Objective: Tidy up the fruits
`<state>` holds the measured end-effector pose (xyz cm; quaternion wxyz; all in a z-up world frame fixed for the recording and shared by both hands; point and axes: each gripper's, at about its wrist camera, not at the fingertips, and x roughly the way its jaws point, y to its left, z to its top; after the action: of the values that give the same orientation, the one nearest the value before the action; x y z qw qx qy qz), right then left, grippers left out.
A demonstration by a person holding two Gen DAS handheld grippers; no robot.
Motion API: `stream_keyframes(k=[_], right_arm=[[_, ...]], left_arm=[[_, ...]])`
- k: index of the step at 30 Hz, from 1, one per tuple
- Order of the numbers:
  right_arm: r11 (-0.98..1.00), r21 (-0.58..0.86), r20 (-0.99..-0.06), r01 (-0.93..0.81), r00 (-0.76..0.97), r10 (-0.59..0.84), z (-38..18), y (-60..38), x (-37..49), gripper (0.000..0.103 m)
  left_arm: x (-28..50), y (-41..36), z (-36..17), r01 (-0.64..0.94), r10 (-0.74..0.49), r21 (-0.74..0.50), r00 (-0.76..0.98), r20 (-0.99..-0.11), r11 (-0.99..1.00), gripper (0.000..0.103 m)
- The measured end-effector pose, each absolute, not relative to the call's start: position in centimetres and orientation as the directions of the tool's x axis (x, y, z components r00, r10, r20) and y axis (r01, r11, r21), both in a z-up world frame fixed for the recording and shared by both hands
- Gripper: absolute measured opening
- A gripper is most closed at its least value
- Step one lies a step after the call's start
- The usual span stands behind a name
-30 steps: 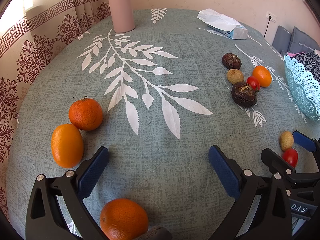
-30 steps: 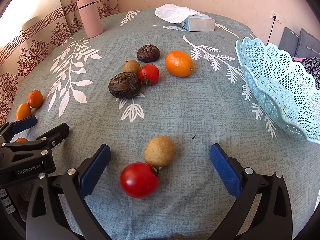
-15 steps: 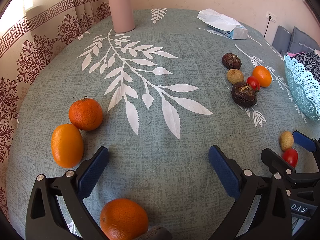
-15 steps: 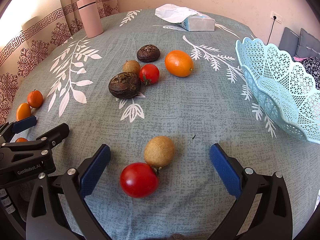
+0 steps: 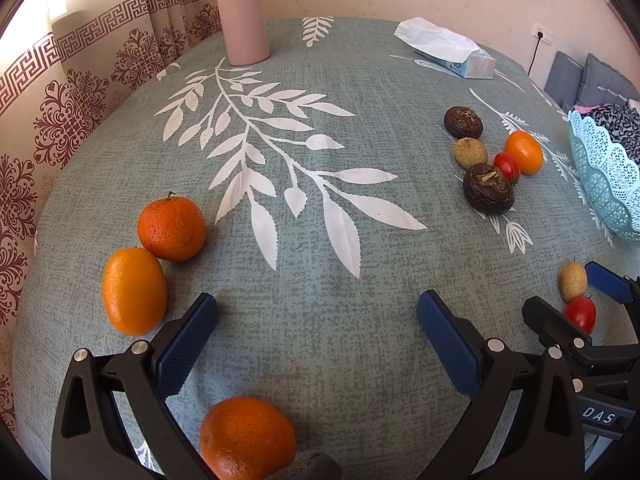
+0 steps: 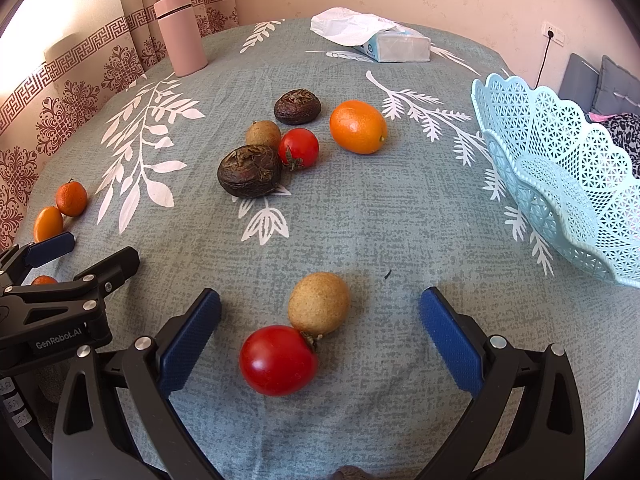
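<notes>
Fruits lie loose on the surface (image 6: pixel 400 216); none is in the basket (image 6: pixel 560 168). My right claw (image 6: pixel 320 328) is wide open and empty, with a red tomato (image 6: pixel 279 360) and a brown fruit (image 6: pixel 319 303) touching, directly between its fingers. My left claw (image 5: pixel 318 328) is equally wide and empty, an orange (image 5: pixel 248 436) near its base. The basket lies far right, nearer my right claw.

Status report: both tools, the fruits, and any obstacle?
Left tool open, empty. Right tool open, red tomato and tan fruit between its fingers. Basket empty; all fruit on the table. Nothing in the way.
</notes>
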<state>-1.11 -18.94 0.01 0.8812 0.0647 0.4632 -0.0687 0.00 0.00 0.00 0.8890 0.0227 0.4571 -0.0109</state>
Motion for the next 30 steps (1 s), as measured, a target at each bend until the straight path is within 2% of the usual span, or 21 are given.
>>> stream_keyframes(k=[10, 13, 19, 21, 27, 28, 30], right_arm=[[0.992, 0.043, -0.835, 0.122, 0.549, -0.032, 0.1, -19.1, -0.8, 0.101], [0.992, 0.047, -0.831, 0.121, 0.556, -0.029, 0.1, -19.1, -0.9, 0.101], [0.984, 0.148, -0.787, 0.100, 0.615, 0.055, 1.1, -20.3, -2.0, 0.101], [0.983, 0.158, -0.771, 0.091, 0.633, 0.065, 1.5, -20.3, -2.3, 0.101], [0.979, 0.183, -0.757, 0.090, 0.648, 0.082, 1.8, -20.6, -2.6, 0.101], [0.978, 0.186, -0.757, 0.094, 0.648, 0.082, 1.8, -20.7, -2.6, 0.101], [0.976, 0.193, -0.756, 0.101, 0.649, 0.082, 1.8, -20.9, -2.6, 0.101]], left_arm=[[0.0, 0.0, 0.1, 0.046, -0.009, 0.022, 0.577, -0.816, 0.999, 0.098], [-0.2, 0.1, 0.5, 0.090, -0.068, -0.018, 0.588, -0.806, 0.996, 0.098], [-3.1, 0.8, 2.6, 0.156, -0.182, -0.100, 0.714, -0.676, 0.983, 0.098], [-3.7, 1.2, 3.2, 0.149, -0.185, -0.111, 0.734, -0.654, 0.983, 0.098], [-3.9, 4.6, 3.6, 0.051, -0.164, -0.183, 0.718, -0.676, 0.982, 0.098], [-3.9, 5.4, 3.7, 0.038, -0.154, -0.184, 0.722, -0.674, 0.982, 0.097], [-4.0, 6.5, 3.9, 0.021, -0.138, -0.179, 0.729, -0.670, 0.984, 0.087]])
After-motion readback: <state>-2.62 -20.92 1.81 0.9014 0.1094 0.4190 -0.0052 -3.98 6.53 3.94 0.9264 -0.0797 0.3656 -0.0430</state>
